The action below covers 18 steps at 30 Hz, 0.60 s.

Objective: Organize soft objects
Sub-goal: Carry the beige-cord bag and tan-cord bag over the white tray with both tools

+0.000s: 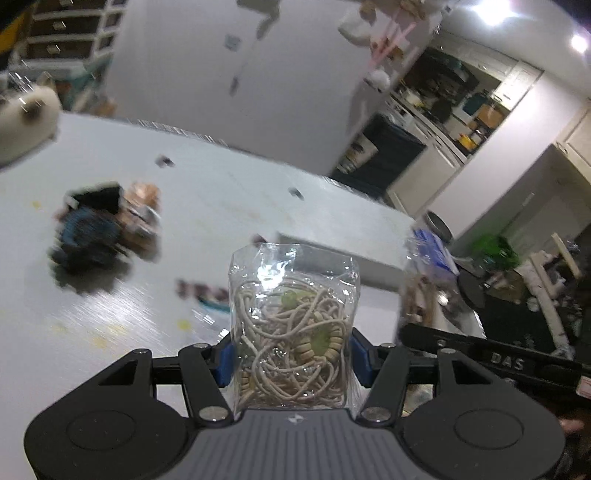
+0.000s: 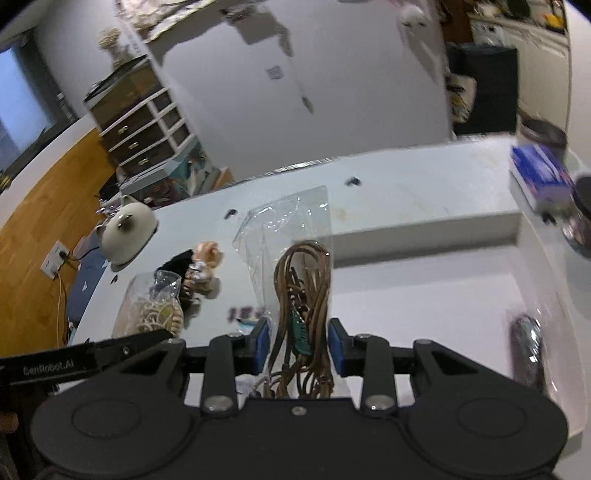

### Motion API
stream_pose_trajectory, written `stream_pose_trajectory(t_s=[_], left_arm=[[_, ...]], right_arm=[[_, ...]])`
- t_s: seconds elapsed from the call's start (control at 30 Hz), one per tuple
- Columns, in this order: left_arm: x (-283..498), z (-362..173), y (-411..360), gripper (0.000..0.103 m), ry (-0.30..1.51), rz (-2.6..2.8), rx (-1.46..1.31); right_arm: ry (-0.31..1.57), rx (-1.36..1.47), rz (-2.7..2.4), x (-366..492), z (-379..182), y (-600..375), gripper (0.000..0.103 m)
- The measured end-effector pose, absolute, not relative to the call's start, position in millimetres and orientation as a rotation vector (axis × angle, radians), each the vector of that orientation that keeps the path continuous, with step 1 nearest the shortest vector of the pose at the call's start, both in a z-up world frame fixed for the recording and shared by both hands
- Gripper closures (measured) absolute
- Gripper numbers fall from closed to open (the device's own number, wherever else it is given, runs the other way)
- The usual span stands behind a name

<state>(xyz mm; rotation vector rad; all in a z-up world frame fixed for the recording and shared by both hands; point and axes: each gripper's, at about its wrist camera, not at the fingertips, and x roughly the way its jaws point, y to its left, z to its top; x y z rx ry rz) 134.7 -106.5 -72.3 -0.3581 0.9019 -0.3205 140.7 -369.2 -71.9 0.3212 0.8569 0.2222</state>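
Left gripper clamps a clear bag of pale cords between its pads; right gripper, narrower, pinches a bag of brown cords, both bags sticking up past the fingertips

Two bright ceiling lamps flare overhead. The pale grey surface shows streaky glare and motion blur. Fisheye edges bend and darken.

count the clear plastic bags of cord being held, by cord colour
Beige cord and beads, clear plastic bag, in the left hand-held gripper: 1
Brown cord, clear plastic bag, in the right hand-held gripper: 1
Total: 2
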Motion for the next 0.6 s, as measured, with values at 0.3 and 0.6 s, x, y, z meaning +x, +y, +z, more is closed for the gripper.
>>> stream_pose_trajectory(t_s=[0.3,0.6], left_arm=[[146,-111,-153,0.044,1.049,-0.414,-0.489],[161,-146,-179,0.044,1.151,-0.368,-0.591]], right_arm=[[0.971,0.443,0.220,140,-105,-419,0.068],[1.101,0.520,0.258,156,-142,-441,0.068]])
